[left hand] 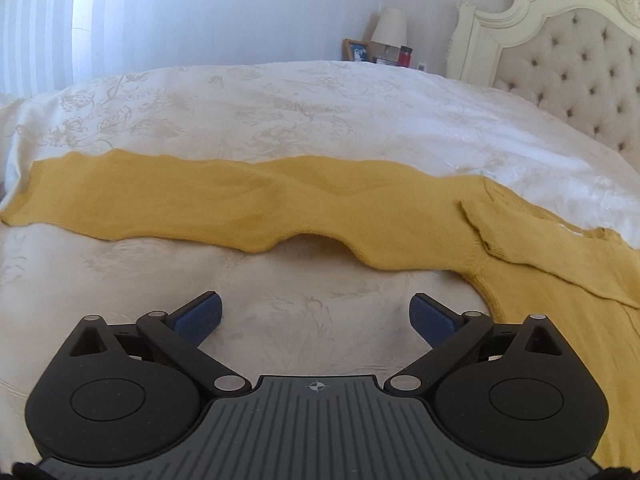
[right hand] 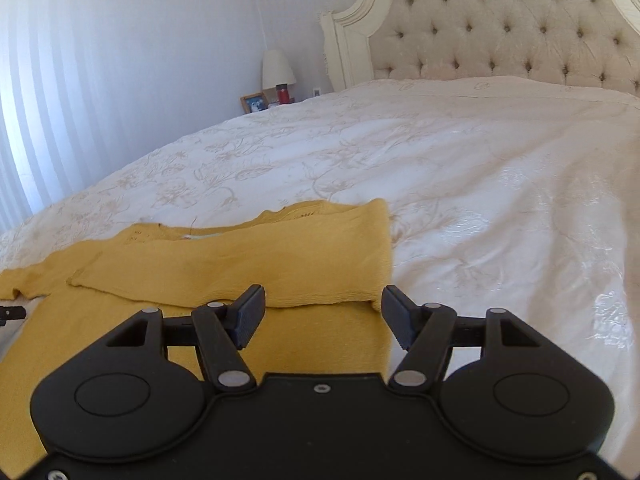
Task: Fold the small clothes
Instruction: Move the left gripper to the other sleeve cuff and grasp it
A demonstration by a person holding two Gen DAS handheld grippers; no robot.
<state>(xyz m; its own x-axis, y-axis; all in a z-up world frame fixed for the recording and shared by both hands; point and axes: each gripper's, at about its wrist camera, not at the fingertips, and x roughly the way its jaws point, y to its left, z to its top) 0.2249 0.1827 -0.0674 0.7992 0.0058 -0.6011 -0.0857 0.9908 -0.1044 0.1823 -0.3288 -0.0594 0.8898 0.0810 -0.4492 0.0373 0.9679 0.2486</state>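
Sweater [left hand: 560, 280], mustard-yellow knit, lies flat on bed [left hand: 280, 128] w/ cream floral bedspread

Item 1, left sleeve [left hand: 200, 200]: stretched straight out sideways across the bedspread, cuff at far left of left wrist view, some ripples along near edge; not folded yet

Item 2, left gripper [left hand: 316, 318]: fingers [left hand: 200, 316] spread wide, grasping nothing, hovering above bare bedspread just short of the sleeve's near edge, roughly mid-sleeve

Item 3, sweater body: joins sleeve at right of left view; runs under right gripper in right wrist view

Item 4, right sleeve [right hand: 240, 264]: already folded in across the chest, cuff end pointing left, fold edge at the garment's right side

Item 5, right gripper [right hand: 323, 318]: fingers [right hand: 250, 316] released, wide apart, empty, above the body just near of the folded sleeve's hem side

Item 6, background: tufted headboard [right hand: 500, 40], lamp [right hand: 278, 68], photo frame [right hand: 255, 103], red bottle [right hand: 283, 94] at far wall; not task items

Step in hand (judged): sleeve folds, one done, one left. Next move calls for left gripper to go fwd/left to the cuff, pinch a thin edge w/o catching bedspread, then carry it right over the chest to match the folded one; ripples may need smoothing first
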